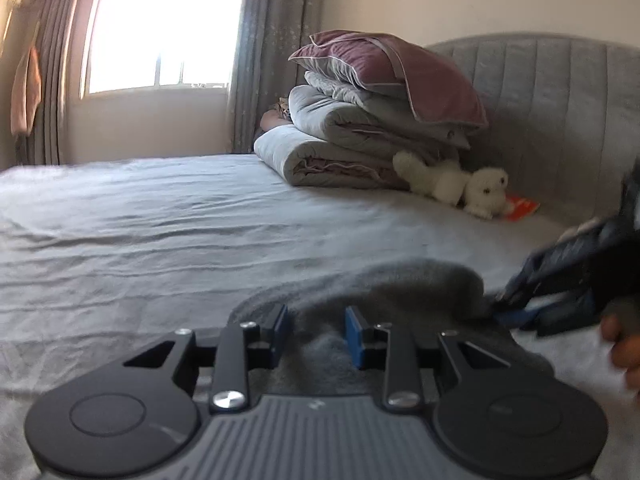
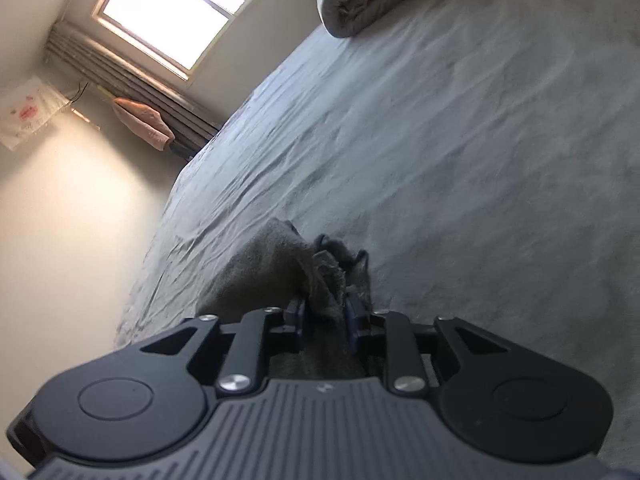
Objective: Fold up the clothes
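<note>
Two grippers low over bed. Left gripper: fingers spread, grey garment bunched between, not pinched. Garment on sheet, front centre. Right gripper: fingers clamped on garment's bunched edge. Folded quilts, white plush toy far right by headboard.

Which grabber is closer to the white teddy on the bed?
Probably the right. In the left wrist view the right gripper sits on the fluffy white toy's side of the grey garment; the left gripper is farther back, open over it.
</note>
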The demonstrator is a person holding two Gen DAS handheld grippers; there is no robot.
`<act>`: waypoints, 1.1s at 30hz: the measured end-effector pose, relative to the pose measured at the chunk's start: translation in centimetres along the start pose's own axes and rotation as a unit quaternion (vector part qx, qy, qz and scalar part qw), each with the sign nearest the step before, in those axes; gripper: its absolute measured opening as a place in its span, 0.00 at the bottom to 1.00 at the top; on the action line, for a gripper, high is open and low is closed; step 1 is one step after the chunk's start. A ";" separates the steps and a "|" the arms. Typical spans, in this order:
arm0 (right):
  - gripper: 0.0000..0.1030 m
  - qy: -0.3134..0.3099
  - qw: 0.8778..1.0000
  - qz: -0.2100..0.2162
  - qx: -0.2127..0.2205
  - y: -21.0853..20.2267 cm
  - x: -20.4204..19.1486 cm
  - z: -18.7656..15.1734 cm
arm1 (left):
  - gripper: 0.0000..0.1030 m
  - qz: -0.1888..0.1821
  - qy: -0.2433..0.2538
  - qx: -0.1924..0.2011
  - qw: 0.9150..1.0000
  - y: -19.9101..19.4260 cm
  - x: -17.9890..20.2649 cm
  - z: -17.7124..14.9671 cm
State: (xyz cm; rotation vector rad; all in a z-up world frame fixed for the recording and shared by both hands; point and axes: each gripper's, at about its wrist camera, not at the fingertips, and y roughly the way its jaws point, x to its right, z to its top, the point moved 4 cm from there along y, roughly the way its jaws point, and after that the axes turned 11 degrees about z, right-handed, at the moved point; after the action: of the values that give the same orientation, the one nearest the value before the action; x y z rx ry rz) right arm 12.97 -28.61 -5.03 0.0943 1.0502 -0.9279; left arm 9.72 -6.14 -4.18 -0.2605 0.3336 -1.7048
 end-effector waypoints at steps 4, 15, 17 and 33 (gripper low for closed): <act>0.34 -0.069 0.996 -0.008 0.061 -1.8 -1.7 0.8 | 0.25 -0.002 -0.014 0.019 1.000 -0.3 -0.2 0.7; 0.24 -0.229 0.971 -0.047 0.055 3.9 -6.2 -2.1 | 0.15 -0.023 0.018 -0.026 0.999 1.5 2.0 -1.1; 0.12 -0.230 0.968 -0.093 0.048 4.6 -4.8 -2.0 | 0.15 -0.038 0.022 -0.034 0.998 1.2 2.2 -1.3; 0.21 -0.263 0.964 -0.040 0.022 1.2 -4.8 -3.4 | 0.15 -0.115 0.026 -0.036 0.992 -1.8 0.1 -1.0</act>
State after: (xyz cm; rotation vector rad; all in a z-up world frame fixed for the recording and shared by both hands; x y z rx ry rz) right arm 10.62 -23.23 -3.51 -0.1534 0.5428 -0.9794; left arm 7.67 -5.91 -4.40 -0.3180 0.4174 -1.9317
